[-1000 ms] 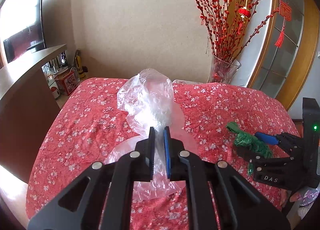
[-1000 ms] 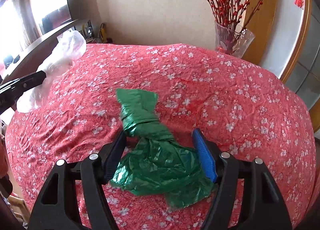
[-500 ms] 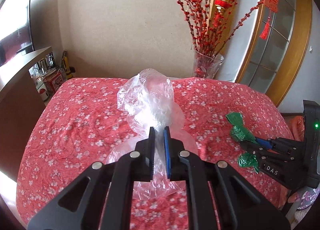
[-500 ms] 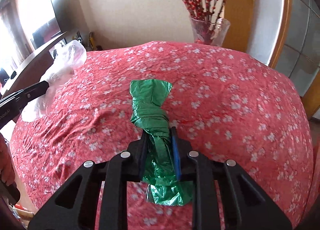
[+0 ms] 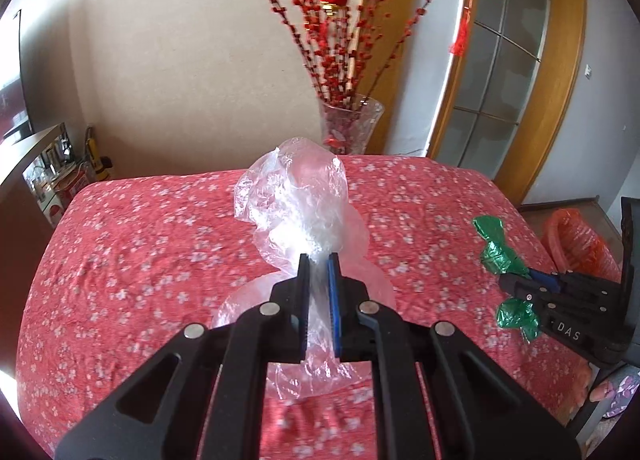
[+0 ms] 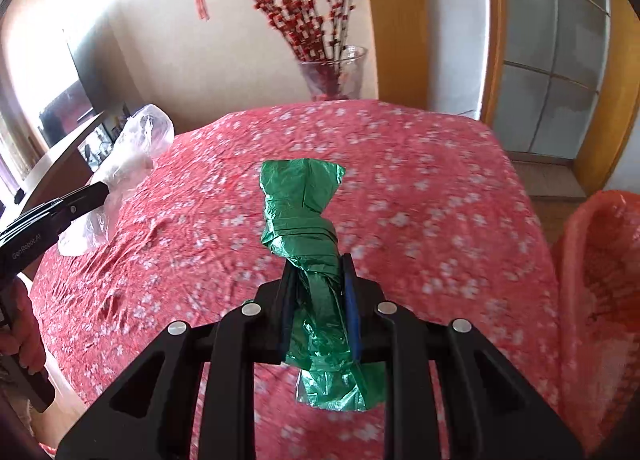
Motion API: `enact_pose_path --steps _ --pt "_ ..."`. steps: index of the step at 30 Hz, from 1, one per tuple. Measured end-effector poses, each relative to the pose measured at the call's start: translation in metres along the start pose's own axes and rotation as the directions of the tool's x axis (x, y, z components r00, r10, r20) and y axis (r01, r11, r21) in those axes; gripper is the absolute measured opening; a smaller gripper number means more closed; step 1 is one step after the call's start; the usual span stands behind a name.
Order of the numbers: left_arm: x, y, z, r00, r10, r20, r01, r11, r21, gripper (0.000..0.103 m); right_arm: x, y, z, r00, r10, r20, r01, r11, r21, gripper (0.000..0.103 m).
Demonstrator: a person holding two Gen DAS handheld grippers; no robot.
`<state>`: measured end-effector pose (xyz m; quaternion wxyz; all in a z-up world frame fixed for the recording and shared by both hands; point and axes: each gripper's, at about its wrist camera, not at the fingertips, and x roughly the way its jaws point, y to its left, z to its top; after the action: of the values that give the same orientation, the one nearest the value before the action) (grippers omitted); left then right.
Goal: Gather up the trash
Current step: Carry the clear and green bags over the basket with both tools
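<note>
Trash was both bags: your left gripper (image 5: 318, 260) was pinched on the clear bag (image 5: 296, 200), your right gripper (image 6: 318, 264) clamped the green bag (image 6: 300, 200) mid-bundle. Both looked light, floppy, slippery, so bunched middles seemed best. Red bin (image 6: 600, 260) sat at 3 o'clock.

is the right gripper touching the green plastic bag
Touching. In the right wrist view the right gripper has its two pads pressed against the twisted green plastic bag, which stands out past the fingertips.
</note>
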<state>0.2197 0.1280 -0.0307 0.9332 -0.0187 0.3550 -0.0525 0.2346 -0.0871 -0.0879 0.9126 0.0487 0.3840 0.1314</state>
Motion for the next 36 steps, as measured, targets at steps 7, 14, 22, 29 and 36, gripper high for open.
enact_pose_path --steps 7,14,22,29,36 --pt "0.004 -0.042 0.004 0.999 -0.052 -0.005 0.052 0.997 0.054 0.010 -0.030 -0.038 -0.011 0.995 -0.088 0.047 0.085 0.995 0.059 0.022" --pt "0.011 -0.088 0.004 0.994 -0.110 -0.018 0.112 0.988 0.103 0.010 -0.060 -0.074 -0.020 0.976 -0.203 0.080 0.193 0.975 0.114 0.022" --pt "0.015 -0.139 0.001 0.984 -0.176 -0.035 0.180 0.972 0.151 0.010 -0.091 -0.108 -0.030 0.950 -0.287 0.121 0.263 0.948 0.180 0.022" --pt "0.013 -0.182 0.002 0.970 -0.240 -0.040 0.243 0.951 0.193 0.010 -0.119 -0.139 -0.039 0.930 -0.335 0.149 0.292 0.923 0.252 0.022" --pt "0.009 -0.227 0.006 0.946 -0.321 -0.051 0.324 0.921 0.217 0.010 -0.143 -0.173 -0.047 0.914 -0.366 0.174 0.295 0.895 0.336 0.022"
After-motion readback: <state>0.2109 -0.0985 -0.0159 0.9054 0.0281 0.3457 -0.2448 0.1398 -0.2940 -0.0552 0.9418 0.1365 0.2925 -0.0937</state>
